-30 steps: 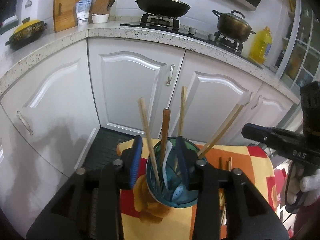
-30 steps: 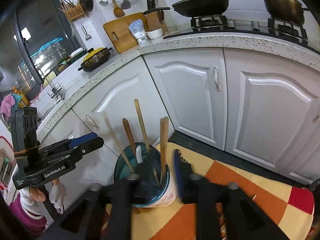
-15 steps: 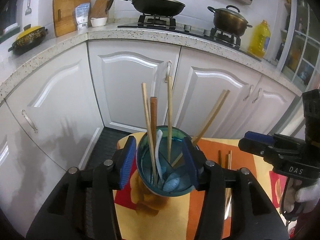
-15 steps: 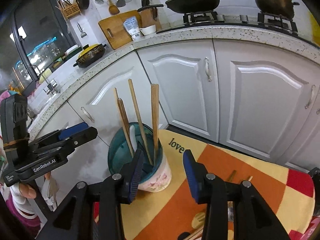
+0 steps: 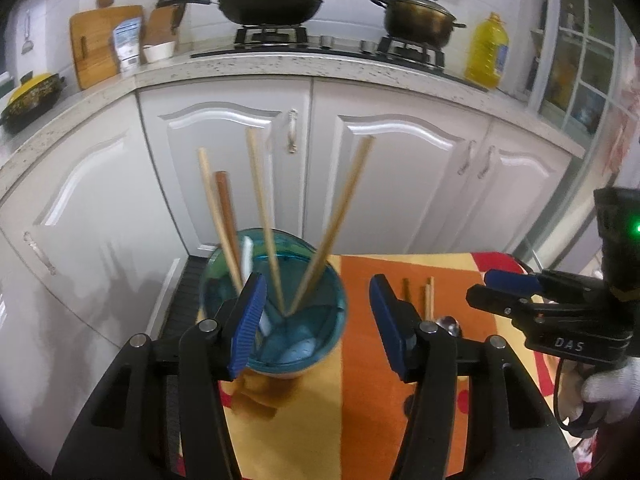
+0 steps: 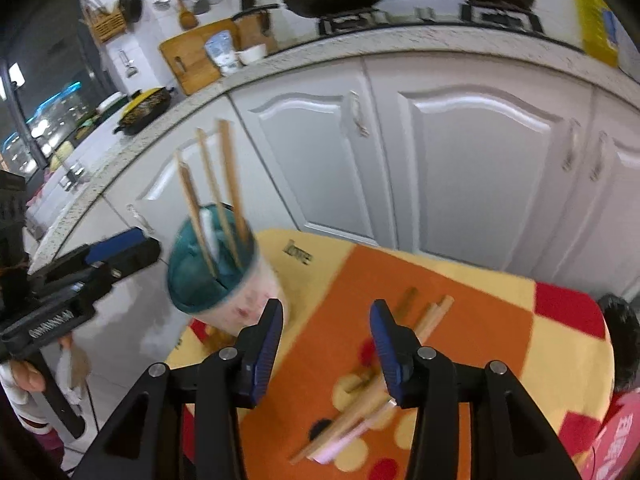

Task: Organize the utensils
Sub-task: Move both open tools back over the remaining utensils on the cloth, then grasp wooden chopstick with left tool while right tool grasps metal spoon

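Nearest, the left gripper (image 5: 316,320) jaws are opening, its left pad in front of the teal cup (image 5: 276,312) rim, gripping nothing. Right gripper (image 6: 326,340) jaws are opening above loose utensils (image 6: 352,412) lying on the table (image 6: 480,320), whose cloth is orange, yellow and red. The cup stands at the table's left edge and holds upright chopsticks (image 5: 262,216) and a white spoon (image 5: 248,256). Beyond are white cabinets (image 5: 400,180), then a stove with a wok (image 5: 270,2) and a pot (image 5: 416,16).

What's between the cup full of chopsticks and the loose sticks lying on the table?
Only bare orange cloth between the cup and the loose sticks, clearest in the right wrist view.
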The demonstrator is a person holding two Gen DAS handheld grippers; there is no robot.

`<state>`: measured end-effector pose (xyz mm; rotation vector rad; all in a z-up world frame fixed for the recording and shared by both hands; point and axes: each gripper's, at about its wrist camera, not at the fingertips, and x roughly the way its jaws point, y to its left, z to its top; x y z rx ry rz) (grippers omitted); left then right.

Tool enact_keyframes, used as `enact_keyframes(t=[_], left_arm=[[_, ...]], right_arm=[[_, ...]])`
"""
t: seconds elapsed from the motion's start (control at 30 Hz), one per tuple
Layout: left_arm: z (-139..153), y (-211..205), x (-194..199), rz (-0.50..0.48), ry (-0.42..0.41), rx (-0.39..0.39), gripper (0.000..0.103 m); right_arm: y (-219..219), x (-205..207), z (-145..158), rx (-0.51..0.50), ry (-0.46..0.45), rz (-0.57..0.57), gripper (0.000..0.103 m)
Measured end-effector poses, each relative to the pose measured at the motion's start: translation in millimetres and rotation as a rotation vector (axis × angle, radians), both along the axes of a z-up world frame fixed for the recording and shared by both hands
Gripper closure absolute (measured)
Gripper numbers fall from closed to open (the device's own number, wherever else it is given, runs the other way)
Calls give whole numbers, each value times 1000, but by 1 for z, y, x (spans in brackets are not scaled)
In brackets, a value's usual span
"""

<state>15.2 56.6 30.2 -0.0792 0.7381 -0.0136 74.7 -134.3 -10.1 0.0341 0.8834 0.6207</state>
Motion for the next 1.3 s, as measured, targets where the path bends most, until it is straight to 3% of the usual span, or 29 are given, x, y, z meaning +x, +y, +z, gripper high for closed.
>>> enact_keyframes(t=[0.47,0.87,0.93,1.0,1.1,1.23,1.3], left_arm=[[-18,-45,6,-93,52,-7,50],[-51,-78,10,-180,153,11,49],[-54,-82,13,-182,164,16,50],[-58,-87,17,-180,177,18,50],[-66,-94,32,-166,205,-1,49],[-81,-109,57,-156,250,-33,50],[-89,-116,71,-143,267,-12,50]], right_arm=[[-81,9,-87,-20,193,-193,59],[-68,41,-128,30,255,-167,59],[-66,46,-133,46,250,-160,71],[-66,50,-138,77,256,-153,92],[-69,49,-142,126,276,-151,98],[-76,38,-137,117,253,-147,101],[-87,33,-135,119,252,-157,101]])
